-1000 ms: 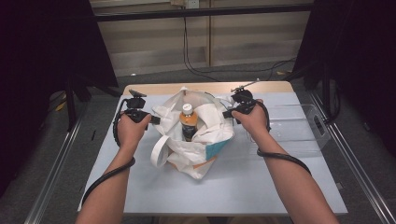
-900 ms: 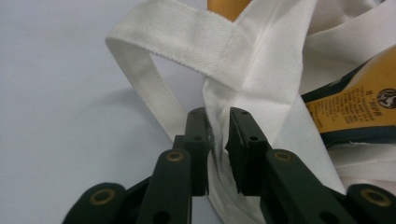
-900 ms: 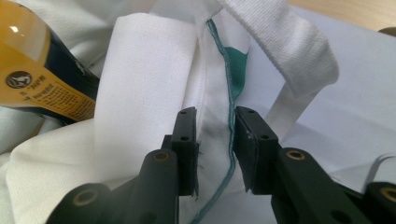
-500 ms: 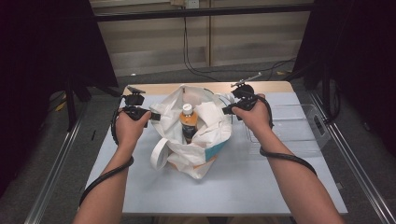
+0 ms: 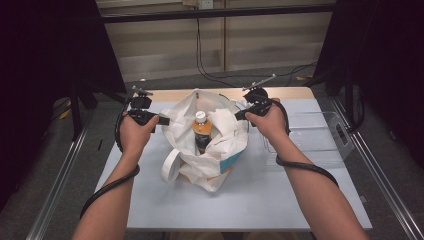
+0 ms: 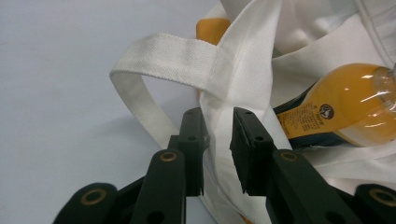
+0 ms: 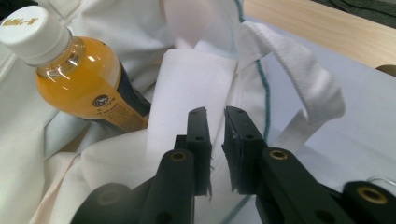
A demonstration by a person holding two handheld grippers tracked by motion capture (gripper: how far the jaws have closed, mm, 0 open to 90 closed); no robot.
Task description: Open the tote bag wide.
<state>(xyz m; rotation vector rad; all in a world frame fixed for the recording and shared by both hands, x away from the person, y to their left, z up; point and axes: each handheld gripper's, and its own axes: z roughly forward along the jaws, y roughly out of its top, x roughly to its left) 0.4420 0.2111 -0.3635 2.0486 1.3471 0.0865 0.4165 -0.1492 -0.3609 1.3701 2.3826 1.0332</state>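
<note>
Both grippers, left gripper (image 6: 217,140) and right gripper (image 7: 215,135), are pinching the white tote bag (image 5: 210,150) rim on the bench (image 5: 280,190). Thin cloth could be slipping free, tipping the orange bottle (image 5: 201,131) inside.

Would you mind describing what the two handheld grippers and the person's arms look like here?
Both grippers, left gripper and right gripper, are black, each with two flat rectangular jaws on arms fixed with brass-coloured rivets and small screws. A thick black cable loops from each along the forearm. The right one carries a thin metal rod on top. The person's forearms are bare, with no sleeves in view.
</note>
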